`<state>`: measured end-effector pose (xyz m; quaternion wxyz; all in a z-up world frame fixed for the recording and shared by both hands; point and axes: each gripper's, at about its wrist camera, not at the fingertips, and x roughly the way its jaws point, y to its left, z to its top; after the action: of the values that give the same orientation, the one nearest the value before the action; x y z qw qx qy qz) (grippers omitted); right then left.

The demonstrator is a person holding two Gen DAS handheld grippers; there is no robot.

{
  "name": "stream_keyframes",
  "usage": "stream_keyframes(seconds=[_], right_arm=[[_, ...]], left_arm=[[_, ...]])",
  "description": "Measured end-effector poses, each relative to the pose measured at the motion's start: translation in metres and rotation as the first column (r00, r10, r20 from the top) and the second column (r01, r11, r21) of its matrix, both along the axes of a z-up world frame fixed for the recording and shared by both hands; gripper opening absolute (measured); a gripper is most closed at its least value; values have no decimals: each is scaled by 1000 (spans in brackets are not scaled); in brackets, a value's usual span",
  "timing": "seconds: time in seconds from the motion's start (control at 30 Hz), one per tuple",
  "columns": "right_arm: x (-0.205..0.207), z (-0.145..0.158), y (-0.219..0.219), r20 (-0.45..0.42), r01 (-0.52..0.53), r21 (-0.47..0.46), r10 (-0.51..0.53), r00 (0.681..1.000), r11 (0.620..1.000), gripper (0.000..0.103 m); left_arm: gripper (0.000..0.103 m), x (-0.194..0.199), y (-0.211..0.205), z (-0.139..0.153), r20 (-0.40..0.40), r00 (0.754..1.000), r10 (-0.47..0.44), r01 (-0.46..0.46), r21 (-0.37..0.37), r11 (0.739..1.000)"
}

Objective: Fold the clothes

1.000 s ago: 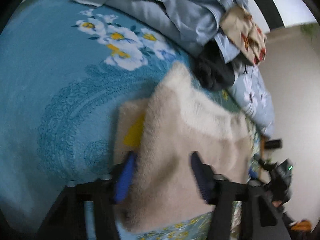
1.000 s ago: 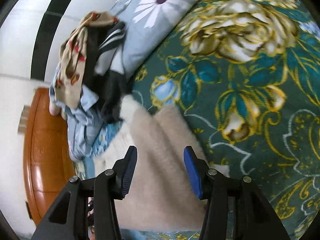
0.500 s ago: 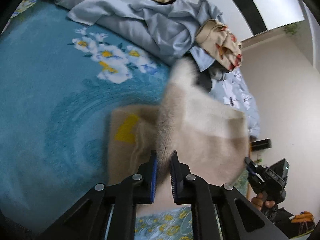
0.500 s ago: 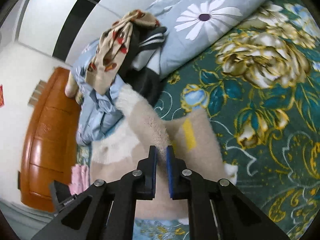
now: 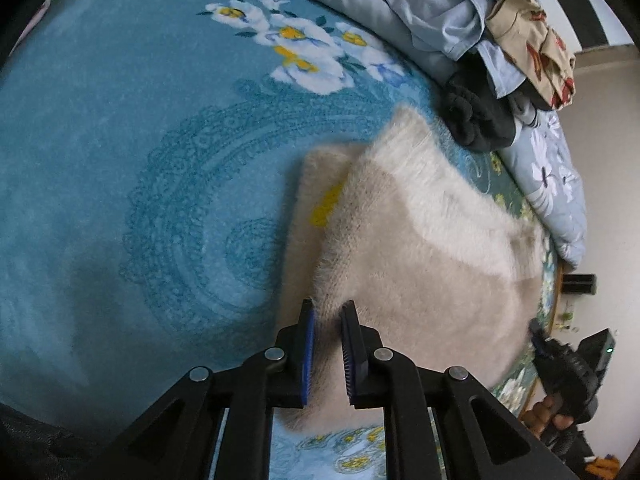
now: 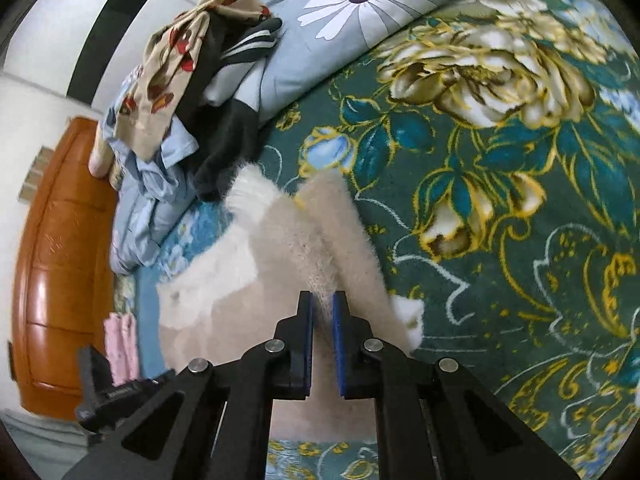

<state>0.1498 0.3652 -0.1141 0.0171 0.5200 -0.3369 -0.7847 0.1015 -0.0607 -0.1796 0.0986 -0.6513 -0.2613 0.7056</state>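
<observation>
A fuzzy cream sweater (image 5: 420, 248) with a yellow patch lies partly folded on the bed; it also shows in the right wrist view (image 6: 280, 264). My left gripper (image 5: 328, 312) is shut on the sweater's near left edge. My right gripper (image 6: 322, 304) is shut on a raised ridge of the sweater at its right side. The other gripper appears at the lower right of the left wrist view (image 5: 568, 364) and at the lower left of the right wrist view (image 6: 104, 384).
A blue floral blanket (image 5: 120, 160) lies to the left, a green floral blanket (image 6: 500, 200) to the right. A pile of clothes (image 6: 192, 92) and a pale blue pillow (image 6: 352, 12) lie beyond the sweater. An orange wooden headboard (image 6: 52, 264) stands at the bed's end.
Both grippers went from open over the sweater to shut on it. The lifted fabric has since come down lower toward the bed.
</observation>
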Motion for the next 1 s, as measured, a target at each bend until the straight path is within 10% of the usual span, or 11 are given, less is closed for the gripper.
stream_keyframes(seconds=[0.23, 0.37, 0.67, 1.0], right_arm=[[-3, -8, -2, 19, -20, 43, 19, 1000, 999, 13], [1, -7, 3, 1, -4, 53, 4, 1000, 999, 37], [-2, -34, 11, 18, 58, -89, -57, 998, 994, 63], [-20, -59, 9, 43, 98, -175, -92, 995, 980, 64]], left_arm=[[26, -2, -5, 4, -24, 999, 44, -44, 10, 999], [60, 0, -18, 4, -27, 992, 124, -124, -16, 992], [77, -7, -11, -21, 44, 991, 122, -123, 7, 992], [82, -11, -3, -32, 36, 995, 93, -95, 70, 993]])
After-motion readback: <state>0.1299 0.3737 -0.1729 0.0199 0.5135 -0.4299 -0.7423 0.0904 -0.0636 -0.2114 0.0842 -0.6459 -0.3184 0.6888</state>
